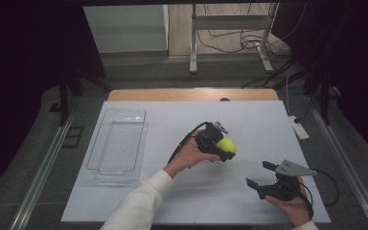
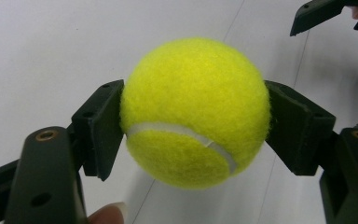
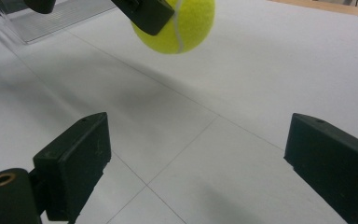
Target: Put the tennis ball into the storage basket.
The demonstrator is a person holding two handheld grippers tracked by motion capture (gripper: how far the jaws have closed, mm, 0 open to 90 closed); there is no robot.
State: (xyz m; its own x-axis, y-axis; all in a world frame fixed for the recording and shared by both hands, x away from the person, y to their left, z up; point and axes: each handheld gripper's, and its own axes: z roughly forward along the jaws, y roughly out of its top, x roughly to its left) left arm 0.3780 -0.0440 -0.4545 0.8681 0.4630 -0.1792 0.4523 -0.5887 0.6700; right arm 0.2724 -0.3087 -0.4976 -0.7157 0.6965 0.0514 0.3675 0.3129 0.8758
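Now | left claw [image 2: 193,126] clamps tennis ball [image 2: 195,112] | right claw [image 3: 205,163] wide, empty | high view: clear tray [image 1: 120,141]

The high view is dim and dark at its edges, with the white table [image 1: 249,124] evenly lit. Soft shadows fall under the ball [image 3: 179,21]. Near jaws blur slightly close up.

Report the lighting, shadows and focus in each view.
High view: bright white table sheet, dark surroundings, clear plastic tray faint. Left gripper view: fuzzy yellow tennis ball sharp in the left gripper, soft shadow below. Right gripper view: open right gripper, jaws sharp, broad soft shadows across the sheet.
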